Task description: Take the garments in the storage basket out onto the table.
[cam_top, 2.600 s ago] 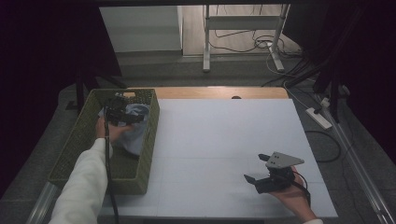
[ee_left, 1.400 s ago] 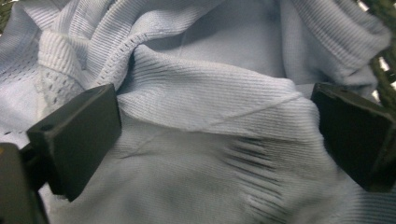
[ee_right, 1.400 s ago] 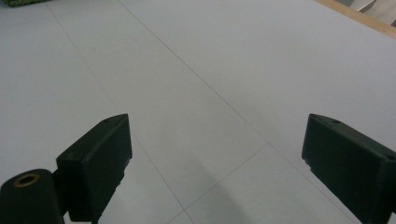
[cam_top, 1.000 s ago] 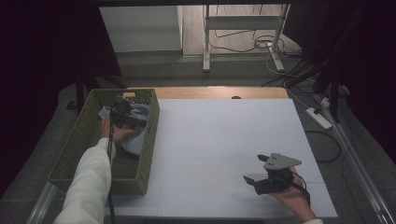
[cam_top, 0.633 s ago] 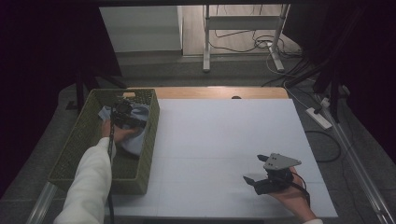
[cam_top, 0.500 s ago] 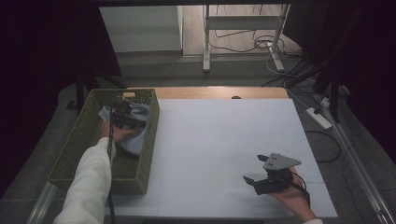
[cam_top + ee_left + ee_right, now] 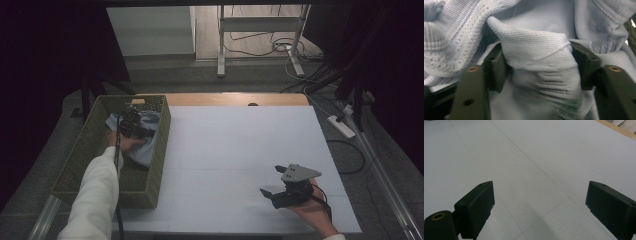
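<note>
A light blue knitted garment [image 7: 148, 150] lies crumpled in a green woven basket [image 7: 90, 165] at the table's left. My left gripper [image 7: 131, 125] is down inside the basket on the garment. In the left gripper view its jaws have just been closing, and a bunched fold of the knit [image 7: 534, 45] is squeezed between the two pads [image 7: 496, 67] of the left gripper [image 7: 536, 67]. My right gripper [image 7: 271, 180] rests low over the white table near the front right, held in a hand. The right gripper [image 7: 539, 202] stands open with bare table between its jaws.
The white table top [image 7: 240, 145] stretches between the basket and the right hand. A wooden strip [image 7: 235, 99] runs along its far edge. Beyond it are a metal stand's legs [image 7: 220, 55] and cables on the floor, with a power strip [image 7: 340, 126] at the right.
Since the earliest frame the left hand has shifted slightly toward the far end of the basket over the garment. The right hand and its gripper have stayed put.
</note>
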Available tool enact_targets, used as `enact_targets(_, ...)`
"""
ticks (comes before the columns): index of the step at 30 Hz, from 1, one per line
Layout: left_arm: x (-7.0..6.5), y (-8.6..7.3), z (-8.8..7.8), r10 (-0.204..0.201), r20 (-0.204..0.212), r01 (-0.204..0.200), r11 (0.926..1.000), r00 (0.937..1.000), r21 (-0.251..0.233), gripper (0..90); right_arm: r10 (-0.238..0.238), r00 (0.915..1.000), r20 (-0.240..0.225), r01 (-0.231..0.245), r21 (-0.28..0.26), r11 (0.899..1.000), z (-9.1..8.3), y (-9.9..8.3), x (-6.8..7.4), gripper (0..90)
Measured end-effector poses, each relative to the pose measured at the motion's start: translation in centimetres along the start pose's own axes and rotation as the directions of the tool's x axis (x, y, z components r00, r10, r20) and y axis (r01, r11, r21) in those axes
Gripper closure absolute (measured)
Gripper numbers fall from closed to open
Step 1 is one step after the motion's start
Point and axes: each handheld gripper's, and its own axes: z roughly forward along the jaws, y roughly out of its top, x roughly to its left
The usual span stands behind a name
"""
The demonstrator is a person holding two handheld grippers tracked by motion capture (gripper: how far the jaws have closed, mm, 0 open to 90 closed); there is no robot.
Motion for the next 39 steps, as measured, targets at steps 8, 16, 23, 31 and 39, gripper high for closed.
enact_targets(8,0.0,0.1,-0.2,0.032,-0.011,-0.032,0.9994,0.9994,0.011,58.2,-0.003,1.0,0.002,0.003,0.004,1.0,0.0,0.0,0.0,8.8)
enact_targets(16,-0.3,0.5,-0.5,0.068,-0.056,-0.067,0.9976,0.9961,0.018,68.9,-0.004,1.0,0.004,0.004,0.003,1.0,0.0,0.0,0.0,8.8)
enact_targets(23,-0.3,0.7,-1.4,0.072,-0.072,-0.073,0.9973,0.9948,-0.006,70.6,-0.007,1.0,0.006,0.007,0.007,1.0,0.0,-0.1,0.0,8.8)
enact_targets(31,-0.2,0.7,-3.3,0.049,-0.083,-0.055,0.9961,0.9953,-0.069,70.9,-0.011,0.9999,0.004,0.011,0.009,1.0,0.1,0.0,0.0,8.8)
enact_targets(39,-0.1,0.5,-5.4,0.038,-0.082,-0.049,0.9902,0.9959,-0.131,70.9,-0.009,0.9999,0.006,0.009,0.004,1.0,0.0,0.0,0.0,8.8)
